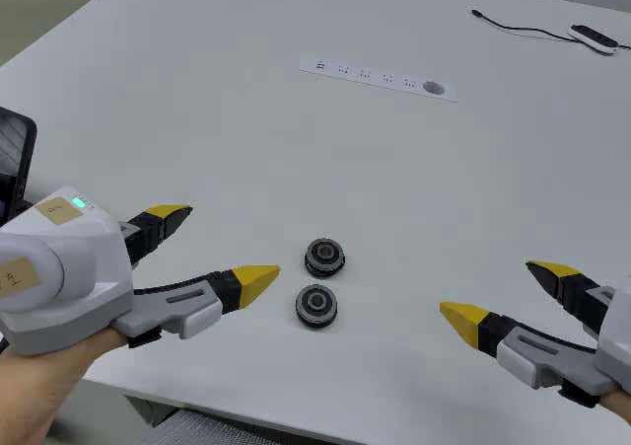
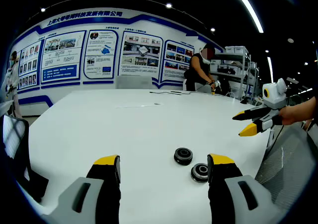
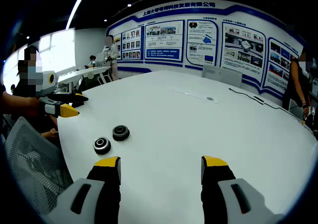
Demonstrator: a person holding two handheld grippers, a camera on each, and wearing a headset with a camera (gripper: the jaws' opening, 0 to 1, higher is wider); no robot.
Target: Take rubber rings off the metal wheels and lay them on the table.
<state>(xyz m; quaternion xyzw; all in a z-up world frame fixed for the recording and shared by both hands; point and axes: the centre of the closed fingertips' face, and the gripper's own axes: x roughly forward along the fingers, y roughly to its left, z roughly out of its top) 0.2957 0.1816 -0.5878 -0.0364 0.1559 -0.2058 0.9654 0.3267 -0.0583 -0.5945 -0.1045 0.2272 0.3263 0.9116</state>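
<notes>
Two small metal wheels with black rubber rings lie flat on the white table, side by side: the far wheel [image 1: 324, 257] [image 2: 183, 156] [image 3: 120, 132] and the near wheel [image 1: 315, 306] [image 2: 200, 172] [image 3: 102, 145]. My left gripper [image 1: 217, 248] [image 2: 164, 160] [image 3: 74, 105] hovers open just left of them, yellow tips apart, nothing held. My right gripper [image 1: 508, 293] [image 3: 160, 162] [image 2: 242, 123] is open as well, well off to the right of the wheels near the table's front edge. Neither gripper touches a wheel.
A white power strip [image 1: 378, 77] is set into the table [image 1: 197, 100] farther back. A black cable with a small device [image 1: 595, 37] lies at the far right. A dark screen [image 1: 15, 159] stands at the left edge. People stand beyond the table [image 2: 198, 70].
</notes>
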